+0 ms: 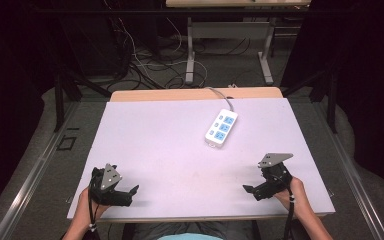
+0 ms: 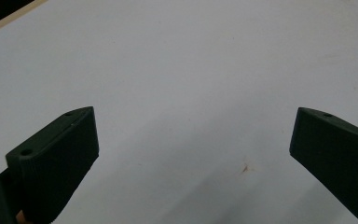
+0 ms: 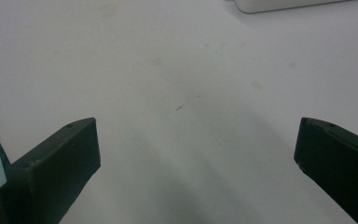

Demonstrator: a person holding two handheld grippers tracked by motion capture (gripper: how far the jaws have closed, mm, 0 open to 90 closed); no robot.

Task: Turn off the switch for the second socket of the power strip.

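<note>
I am looking down on a white table top (image 1: 180,150) with a wooden strip showing along its far edge. My left gripper (image 1: 130,192) is sitting low over the near left corner of the table, gripped by the left hand (image 1: 87,205), its jaws pointing inward toward the middle. In the left gripper view I am seeing its two black jaws standing wide apart with bare white surface between them, so the tool is released and gripping nothing; a small brownish mark (image 2: 245,167) is lying on the table between the jaws, nearer the right one.

My right gripper (image 1: 250,190) is hovering over the near right corner, held by the right hand (image 1: 295,197), jaws pointing inward and to the left. In the right gripper view its jaws are likewise spread far apart over bare table, released and empty.

A white power strip (image 1: 221,128) with blue socket faces is lying toward the far right part of the table, well apart from both grippers, its grey cable (image 1: 220,95) running off over the far edge. In the right gripper view I am catching its white edge (image 3: 284,4) at the top of the frame
</note>
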